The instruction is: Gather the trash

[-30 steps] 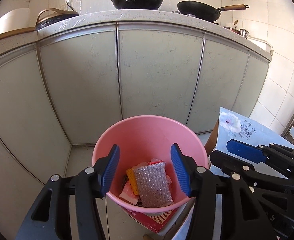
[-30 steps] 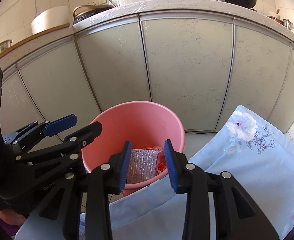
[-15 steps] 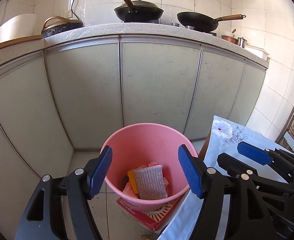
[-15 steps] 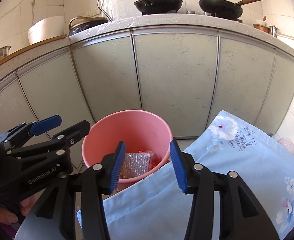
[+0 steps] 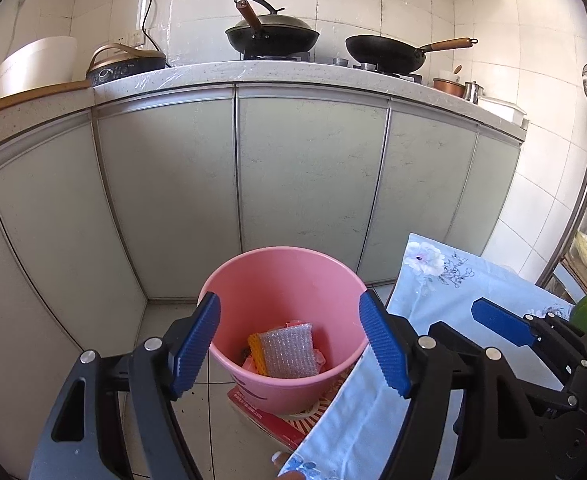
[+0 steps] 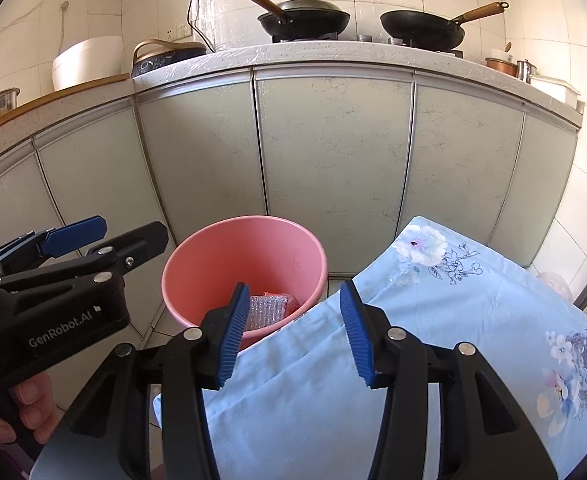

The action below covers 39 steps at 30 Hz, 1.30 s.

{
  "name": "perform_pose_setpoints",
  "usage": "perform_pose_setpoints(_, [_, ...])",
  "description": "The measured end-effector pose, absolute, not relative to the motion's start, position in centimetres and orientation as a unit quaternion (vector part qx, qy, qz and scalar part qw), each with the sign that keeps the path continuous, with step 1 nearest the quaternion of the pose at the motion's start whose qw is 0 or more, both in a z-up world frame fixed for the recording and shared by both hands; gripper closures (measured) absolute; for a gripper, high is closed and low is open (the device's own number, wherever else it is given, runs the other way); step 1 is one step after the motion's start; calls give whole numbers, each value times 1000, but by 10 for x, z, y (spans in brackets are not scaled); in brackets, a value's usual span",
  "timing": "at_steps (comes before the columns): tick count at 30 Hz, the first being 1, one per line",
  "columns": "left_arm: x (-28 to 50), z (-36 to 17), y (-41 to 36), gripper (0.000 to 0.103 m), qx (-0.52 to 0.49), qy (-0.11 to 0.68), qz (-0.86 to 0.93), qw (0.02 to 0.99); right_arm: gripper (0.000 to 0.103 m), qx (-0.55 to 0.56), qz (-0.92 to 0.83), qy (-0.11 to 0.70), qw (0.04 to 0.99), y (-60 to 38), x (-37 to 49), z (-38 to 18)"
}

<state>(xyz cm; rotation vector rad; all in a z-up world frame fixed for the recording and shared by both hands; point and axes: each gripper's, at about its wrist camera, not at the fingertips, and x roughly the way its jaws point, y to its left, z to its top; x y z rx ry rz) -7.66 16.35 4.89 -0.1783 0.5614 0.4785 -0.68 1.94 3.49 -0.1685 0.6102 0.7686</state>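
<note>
Pink trash bucket [image 5: 281,300] on the floor holds bubble wrap [image 5: 289,347]. Left tool [image 5: 289,346] and right tool [image 6: 291,334], jaws just widened, both empty, have backed away. Drop done; next trash needed.

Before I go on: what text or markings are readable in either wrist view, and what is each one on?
"GenRobot.AI": white lettering on the side of the left gripper, right wrist view.
Red box under the pink bucket: printed pattern, no letters readable.
Cooker on the counter: panel marks too small to read.
Nothing else legible.
</note>
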Motion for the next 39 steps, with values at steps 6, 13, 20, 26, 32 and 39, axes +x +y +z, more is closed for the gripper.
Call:
perform_pose_setpoints(6, [-85, 53, 154, 32, -85, 271, 234, 930, 46, -89, 365, 281, 883, 12, -20, 38])
perform_pose_setpoints(13, [-91, 54, 143, 32, -80, 273, 233, 930, 46, -91, 359, 281, 885, 3, -30, 36])
perform_pose_setpoints(20, [-96, 57, 137, 32, -81, 272, 227, 932, 46, -87, 359, 282, 886, -3, -36, 35])
perform_pose_setpoints(26, [-99, 57, 132, 32, -73, 272, 225, 933, 46, -83, 359, 281, 886, -7, -38, 36])
perform_pose_setpoints(32, [-101, 57, 130, 32, -70, 271, 225, 933, 46, -81, 358, 283, 886, -9, -40, 36])
perform_pose_setpoints(39, [-100, 57, 127, 32, -66, 272, 225, 933, 46, -80, 354, 288, 886, -11, -39, 35])
